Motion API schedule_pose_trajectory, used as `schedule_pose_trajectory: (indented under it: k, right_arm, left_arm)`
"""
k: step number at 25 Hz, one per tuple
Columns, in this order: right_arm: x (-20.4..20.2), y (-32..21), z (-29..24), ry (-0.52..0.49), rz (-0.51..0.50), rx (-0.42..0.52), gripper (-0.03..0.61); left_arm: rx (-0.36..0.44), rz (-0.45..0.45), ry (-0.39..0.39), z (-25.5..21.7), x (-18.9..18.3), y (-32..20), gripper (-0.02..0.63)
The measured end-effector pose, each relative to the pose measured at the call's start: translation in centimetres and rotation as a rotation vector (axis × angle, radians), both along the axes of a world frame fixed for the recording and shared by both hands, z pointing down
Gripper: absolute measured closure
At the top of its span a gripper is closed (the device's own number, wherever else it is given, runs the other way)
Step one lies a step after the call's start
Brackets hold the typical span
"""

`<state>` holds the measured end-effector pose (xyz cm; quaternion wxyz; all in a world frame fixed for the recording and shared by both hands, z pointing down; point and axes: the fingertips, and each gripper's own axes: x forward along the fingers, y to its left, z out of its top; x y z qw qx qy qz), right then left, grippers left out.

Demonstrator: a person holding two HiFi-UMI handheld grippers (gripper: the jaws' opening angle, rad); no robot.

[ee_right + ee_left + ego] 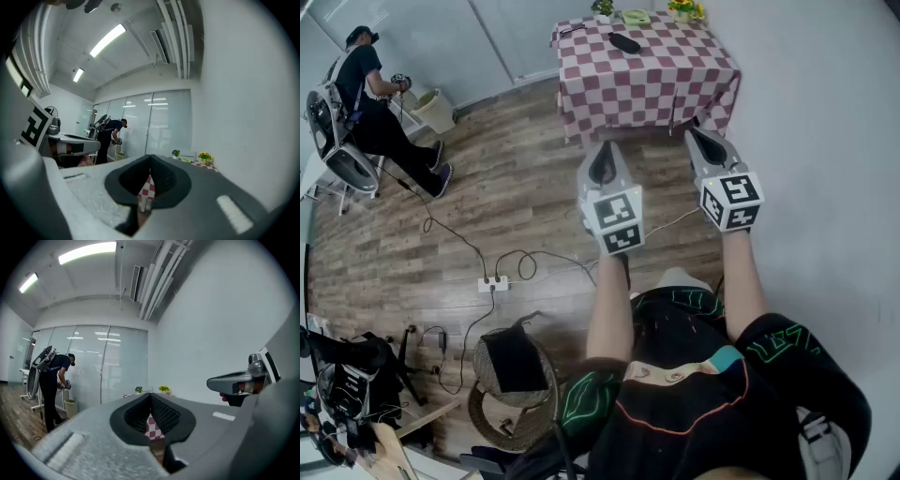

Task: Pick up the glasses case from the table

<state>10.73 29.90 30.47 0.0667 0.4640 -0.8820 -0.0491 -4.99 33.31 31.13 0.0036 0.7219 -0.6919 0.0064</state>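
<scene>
The checkered table (647,84) is way over at the far end, well apart from both grippers. The left gripper (602,161) and right gripper (706,141) have their jaws together, with nothing in them. The glasses case (624,42) is the dark oval on the table's far half. My guess is that if the jaws don't get opened first, they'll just shove it along the cloth. The case is tiny from here, so I can't tell its seam or which way it opens. Neither gripper view shows it.
</scene>
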Motion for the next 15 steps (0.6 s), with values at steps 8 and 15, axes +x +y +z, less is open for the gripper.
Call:
schedule_pose_trajectory:
  k: [8, 15]
  right_arm:
    - [2.2, -0.7, 0.7, -0.015, 0.122, -0.025, 0.575]
    - [3.9, -2.3, 0.8, -0.027, 0.157, -0.052, 0.575]
  left_arm:
    - [0.023, 0.060, 0.040, -0.2, 0.5, -1.3, 0.604]
    - [-0.008, 0.073, 0.038, 0.6, 1.3, -2.6, 0.604]
